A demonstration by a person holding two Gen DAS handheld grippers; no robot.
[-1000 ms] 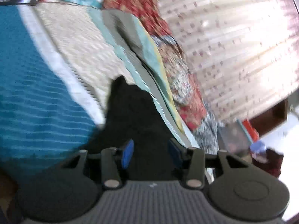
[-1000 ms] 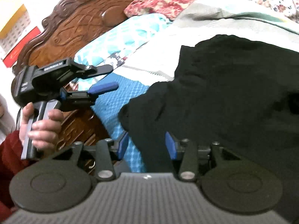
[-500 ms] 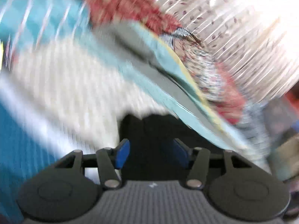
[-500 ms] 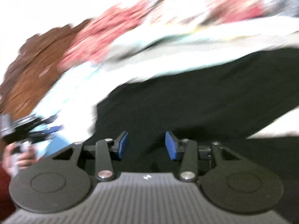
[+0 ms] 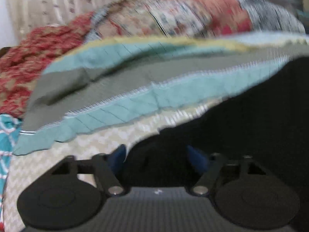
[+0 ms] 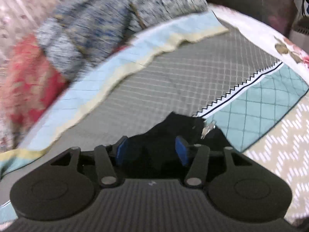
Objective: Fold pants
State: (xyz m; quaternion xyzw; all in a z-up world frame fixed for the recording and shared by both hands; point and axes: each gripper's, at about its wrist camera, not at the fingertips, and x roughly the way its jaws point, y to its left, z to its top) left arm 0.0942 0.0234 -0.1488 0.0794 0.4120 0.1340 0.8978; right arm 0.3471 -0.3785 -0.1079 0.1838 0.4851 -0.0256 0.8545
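Two hand-held grippers are at work over the bed, and both views are smeared by motion. The left hand-held gripper [image 5: 156, 155] has its jaws opening; black cloth of the pants [image 5: 241, 125] lies between and under the blue pads [image 5: 197, 157], but the blur hides whether they press on it. The right hand-held gripper [image 6: 151, 150] is also opening, with a bunched end of the pants [image 6: 173, 129] and a small metal fastener [image 6: 207, 129] between its pads; these look to stand clear of the cloth, though I cannot be certain. The pants rest on the quilted bedspread [image 6: 173, 73], with a heap of patterned blankets [image 5: 173, 17] well behind.

This looks like the letting-go at the end of a fold. To do it well, lay the cloth flat on the bedspread before the jaws part fully, keep both ends level so the edges line up, and lift straight away so the pads do not drag the layer. The fastener could snag a pad.
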